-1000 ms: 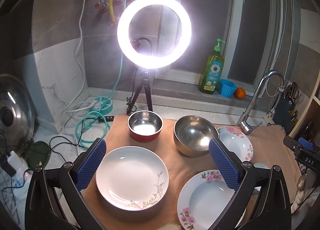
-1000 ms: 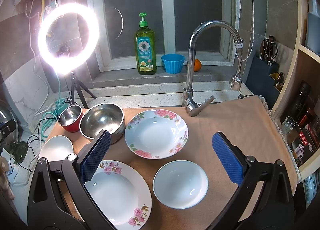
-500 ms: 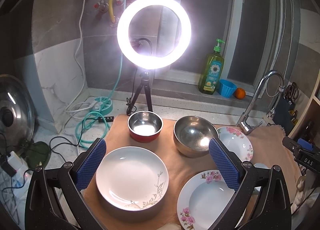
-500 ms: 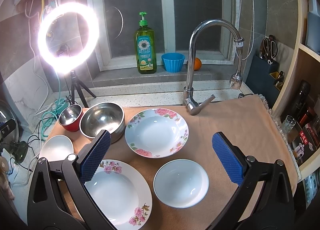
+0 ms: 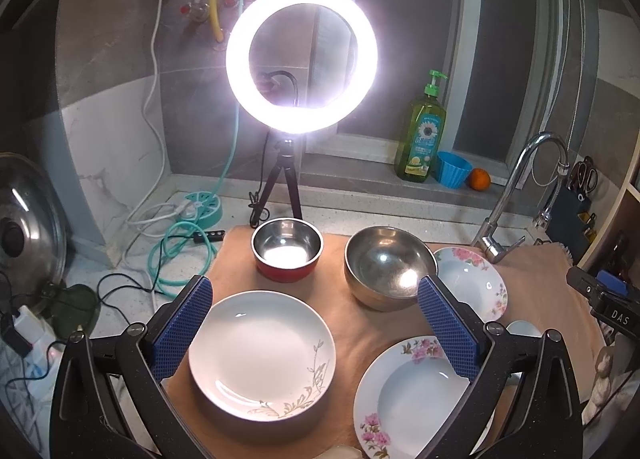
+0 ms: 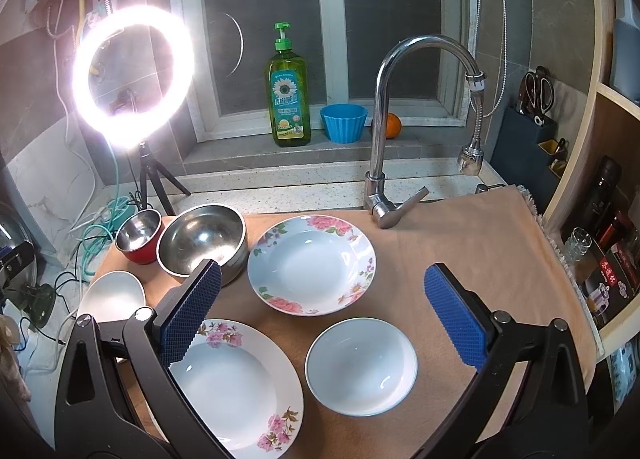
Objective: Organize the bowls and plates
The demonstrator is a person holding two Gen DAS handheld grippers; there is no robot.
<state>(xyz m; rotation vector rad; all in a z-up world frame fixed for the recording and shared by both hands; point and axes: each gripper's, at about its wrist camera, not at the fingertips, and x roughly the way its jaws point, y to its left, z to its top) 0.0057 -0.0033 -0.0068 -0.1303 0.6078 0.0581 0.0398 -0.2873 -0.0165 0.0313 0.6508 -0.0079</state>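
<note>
On a tan mat (image 5: 344, 323) lie a white plate with a leaf print (image 5: 262, 351), a small red-sided steel bowl (image 5: 286, 249), a large steel bowl (image 5: 386, 265) and two flowered plates (image 5: 408, 399) (image 5: 472, 283). My left gripper (image 5: 316, 323) hovers open above the leaf plate and the mat, holding nothing. In the right wrist view the flowered plates (image 6: 312, 265) (image 6: 236, 383), a plain white bowl (image 6: 362, 365), the steel bowls (image 6: 202, 243) (image 6: 139, 235) and the leaf plate (image 6: 112, 295) show. My right gripper (image 6: 324, 319) is open and empty above the white bowl.
A lit ring light on a tripod (image 5: 301, 59) stands behind the mat, with cables (image 5: 172, 247) to its left. A faucet (image 6: 400, 131) rises at the mat's far edge. Dish soap (image 6: 289, 93), a blue cup (image 6: 344, 122) and an orange sit on the sill. Shelves (image 6: 600, 219) line the right.
The right wrist view has shifted very slightly; the dishes and both grippers stay as they were.
</note>
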